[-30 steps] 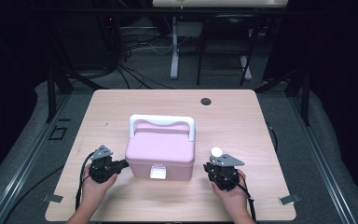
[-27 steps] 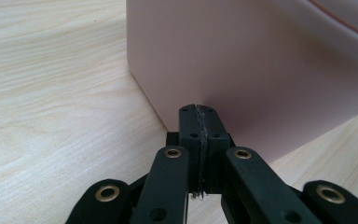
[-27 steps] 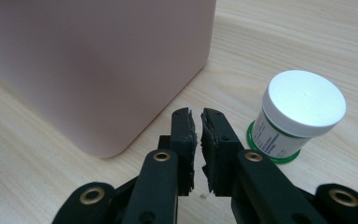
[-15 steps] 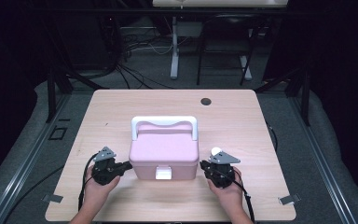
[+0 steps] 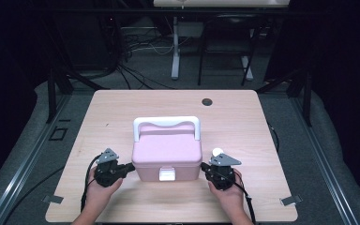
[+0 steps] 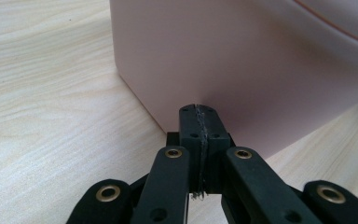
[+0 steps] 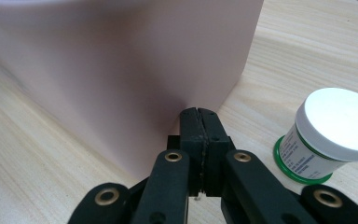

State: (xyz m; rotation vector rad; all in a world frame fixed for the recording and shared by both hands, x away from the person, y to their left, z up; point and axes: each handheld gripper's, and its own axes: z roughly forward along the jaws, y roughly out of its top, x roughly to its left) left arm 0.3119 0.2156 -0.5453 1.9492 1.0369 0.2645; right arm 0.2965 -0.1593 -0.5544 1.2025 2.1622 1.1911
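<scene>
Left hand [image 5: 99,192] comes in from the bottom edge, holding the left gripper [image 5: 130,167] low over the table [image 5: 243,126]. Jaws fully closed, nothing between them. Tips press against the left wall of the pink box [image 5: 167,157]. In the left gripper view the closed tips [image 6: 199,116] meet the box wall [image 6: 261,60] just above where it sits on the wood, near one of its bottom corners.

Box sits in the near-centre of the table, between the two grippers. Lid down, white latch [image 5: 167,175] on the near face, white handle [image 5: 167,123] lying back toward the far side.

Right of the box, a small white-capped jar [image 5: 217,152] stands upright on the table, near the box's right wall but apart from it, just beyond the right gripper. In the right gripper view the jar [image 7: 328,135] has a green rim at its base and a printed label, too small to read.

Right gripper [image 5: 203,167] is in the right hand [image 5: 228,192]. Jaws have just been closing and now stand fully shut, nothing between them. Tips [image 7: 199,117] touch the box's right wall [image 7: 121,70] low down, close to a corner.

Dark round plug [image 5: 207,101] in the table near the far edge, well apart from everything.
</scene>
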